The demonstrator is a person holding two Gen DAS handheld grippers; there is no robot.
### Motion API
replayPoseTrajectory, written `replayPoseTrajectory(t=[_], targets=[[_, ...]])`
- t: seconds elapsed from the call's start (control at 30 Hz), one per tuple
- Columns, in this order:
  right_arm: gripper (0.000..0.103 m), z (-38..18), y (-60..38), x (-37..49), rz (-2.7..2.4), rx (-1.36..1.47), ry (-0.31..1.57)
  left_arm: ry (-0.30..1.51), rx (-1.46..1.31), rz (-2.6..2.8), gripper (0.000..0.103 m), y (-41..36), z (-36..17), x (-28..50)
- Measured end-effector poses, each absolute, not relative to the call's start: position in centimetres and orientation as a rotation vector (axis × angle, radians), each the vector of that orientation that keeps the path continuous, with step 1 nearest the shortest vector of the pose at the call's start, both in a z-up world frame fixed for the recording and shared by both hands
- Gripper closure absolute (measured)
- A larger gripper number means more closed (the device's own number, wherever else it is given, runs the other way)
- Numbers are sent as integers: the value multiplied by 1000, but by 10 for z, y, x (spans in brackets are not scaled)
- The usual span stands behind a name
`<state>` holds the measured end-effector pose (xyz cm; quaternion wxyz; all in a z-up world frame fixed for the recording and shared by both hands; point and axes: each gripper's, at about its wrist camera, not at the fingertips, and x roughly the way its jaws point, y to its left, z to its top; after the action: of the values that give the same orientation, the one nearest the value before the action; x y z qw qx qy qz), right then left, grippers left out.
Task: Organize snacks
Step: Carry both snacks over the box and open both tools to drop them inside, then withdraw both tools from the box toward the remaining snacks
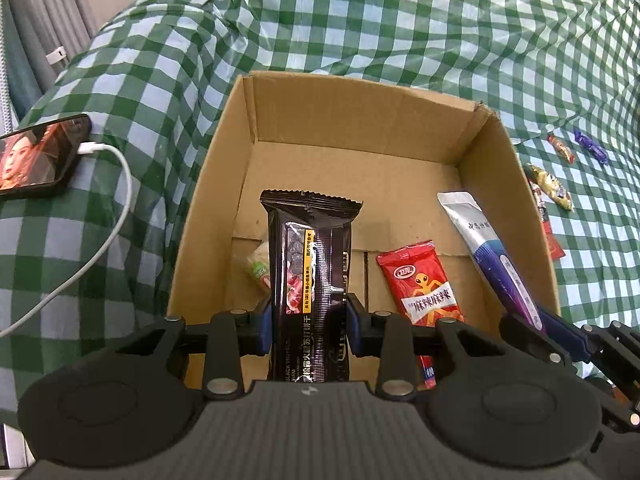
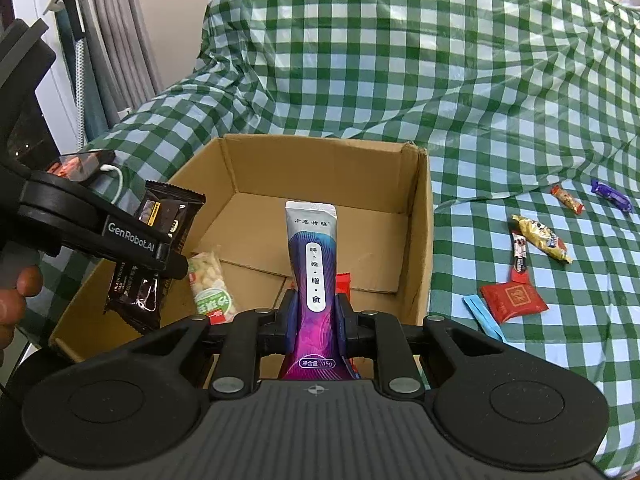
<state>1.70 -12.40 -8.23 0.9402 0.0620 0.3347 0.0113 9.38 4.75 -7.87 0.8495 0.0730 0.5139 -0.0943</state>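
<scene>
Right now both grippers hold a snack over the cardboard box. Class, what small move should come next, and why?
Probably open the left gripper and drop the black cracker pack into the box. The pack already hangs above the box floor, where a red packet lies, and the right gripper holds its purple sachet there too.

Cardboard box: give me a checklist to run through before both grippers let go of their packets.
1. Left gripper has a firm hold on the black cracker packet: ok, pinched on both sides.
2. Right gripper has a firm hold on the purple sachet: ok.
3. Both packets are over the cardboard box, not the checked cloth: ok.
4. Bare floor in the box for two more: ok, the far half is bare; the red packet and green rice snack lie near the front.
5. Packets low enough to release gently: cannot tell.
6. Snacks still outside: not ok, the red square packet and several candies remain on the cloth.
</scene>
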Motion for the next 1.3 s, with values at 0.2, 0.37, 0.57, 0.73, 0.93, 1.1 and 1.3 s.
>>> replayPoseTrajectory(t=[0.2,0.37,0.57,0.73,0.93,1.1,1.3], targets=[[83,-93,-127,32,18,132,704,1101,176,-190,64,44,-91,104],[80,-98,-130,43,16,136,710,1083,209,-204,32,41,-96,111],[18,-91,-131,45,1,141,694,994,253,-180,0,49,-79,93],[8,-81,-125,14,7,158,705,1008,241,-155,0,65,-70,55],[5,-65,-108,-36,-1,205,702,991,216,-112,0,88,-53,-4],[3,-45,-93,-76,2,181,637,959,210,-111,0,95,-39,-48],[3,-28,-84,-120,5,151,570,887,211,-118,0,97,-22,-91]])
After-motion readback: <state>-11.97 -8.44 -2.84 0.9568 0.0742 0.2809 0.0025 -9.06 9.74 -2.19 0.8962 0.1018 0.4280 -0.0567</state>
